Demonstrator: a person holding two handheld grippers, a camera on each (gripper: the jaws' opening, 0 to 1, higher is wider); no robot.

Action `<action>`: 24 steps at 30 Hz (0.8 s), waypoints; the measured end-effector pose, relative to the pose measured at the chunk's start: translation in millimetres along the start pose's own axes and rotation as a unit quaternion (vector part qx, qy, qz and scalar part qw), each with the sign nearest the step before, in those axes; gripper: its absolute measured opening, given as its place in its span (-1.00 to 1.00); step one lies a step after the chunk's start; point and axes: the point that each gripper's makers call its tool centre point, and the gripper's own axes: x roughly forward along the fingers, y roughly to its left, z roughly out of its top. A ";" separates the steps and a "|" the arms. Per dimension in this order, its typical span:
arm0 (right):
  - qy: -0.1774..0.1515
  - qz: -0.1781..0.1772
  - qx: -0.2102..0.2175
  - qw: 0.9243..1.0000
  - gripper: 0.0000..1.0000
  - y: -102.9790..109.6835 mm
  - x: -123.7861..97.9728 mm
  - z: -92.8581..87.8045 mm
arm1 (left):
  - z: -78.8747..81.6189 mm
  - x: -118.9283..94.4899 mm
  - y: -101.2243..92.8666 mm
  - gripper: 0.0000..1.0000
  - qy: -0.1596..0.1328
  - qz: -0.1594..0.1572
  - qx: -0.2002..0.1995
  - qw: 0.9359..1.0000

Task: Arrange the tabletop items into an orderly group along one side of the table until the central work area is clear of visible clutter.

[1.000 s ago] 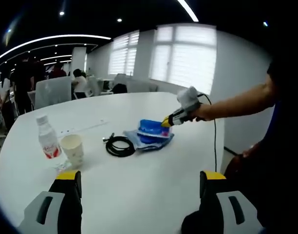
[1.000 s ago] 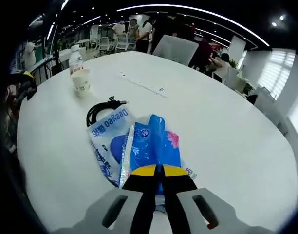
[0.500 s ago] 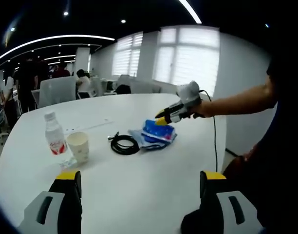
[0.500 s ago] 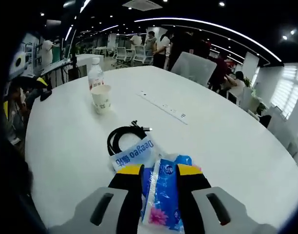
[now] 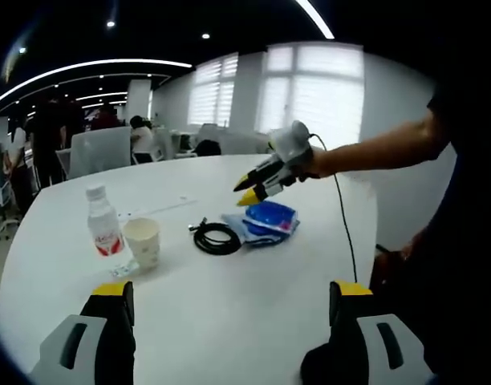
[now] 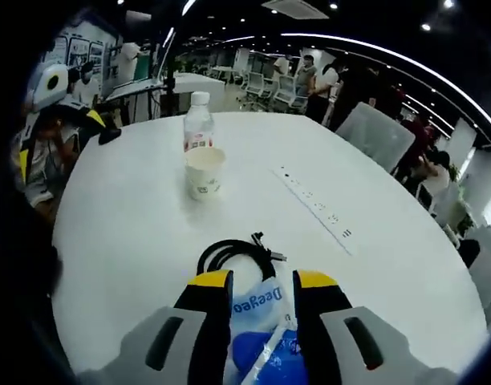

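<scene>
On the round white counter [image 5: 229, 313] four things sit in a loose cluster. In the left gripper view a water bottle [image 5: 103, 232] with a red label stands upright at about 9 o'clock of the picture, and a paper cup [image 5: 142, 242] stands just beside it, toward 3 o'clock. Farther toward 3 o'clock lies a coiled black cable [image 5: 217, 238], and touching it on its 3 o'clock side is a pile of blue packets [image 5: 263, 221], lying flat.

The left gripper [image 5: 229, 309] hangs low over the near part of the counter with its jaws spread wide and nothing between them.

The right gripper [image 5: 250, 190] comes in from 3 o'clock, held by a bare arm, and hovers in the air just above the blue packets. In the right gripper view its jaws [image 6: 261, 301] stand a little apart and hold nothing; the packets [image 6: 265, 333] show between and below them, the cable [image 6: 233, 255] lies just beyond at 12 o'clock, and the cup [image 6: 204, 172] and bottle [image 6: 198, 122] stand farther off toward 11 o'clock.
</scene>
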 end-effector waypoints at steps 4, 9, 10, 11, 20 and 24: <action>0.015 0.023 -0.046 0.999 -0.49 2.4 14.4 6.0 | -0.8 0.2 2.9 1.00 0.001 0.002 -0.002 1.000; 0.026 0.053 -0.073 0.996 -0.49 7.9 31.6 7.4 | -0.8 0.8 6.4 1.00 0.001 0.002 -0.004 1.000; 0.030 0.056 -0.073 0.995 -0.50 8.7 33.8 6.4 | -0.6 1.0 7.8 1.00 0.002 0.001 -0.004 1.000; 0.034 0.061 -0.075 0.995 -0.50 9.8 37.7 5.0 | -0.6 1.2 8.8 1.00 0.002 0.001 -0.005 1.000; 0.052 0.091 -0.105 0.989 -0.54 13.0 62.2 -3.7 | -0.4 3.9 21.6 1.00 0.005 0.005 -0.007 1.000; 0.060 0.099 -0.121 0.986 -0.55 12.2 75.5 -8.6 | -1.8 6.4 25.6 1.00 0.008 0.006 -0.008 1.000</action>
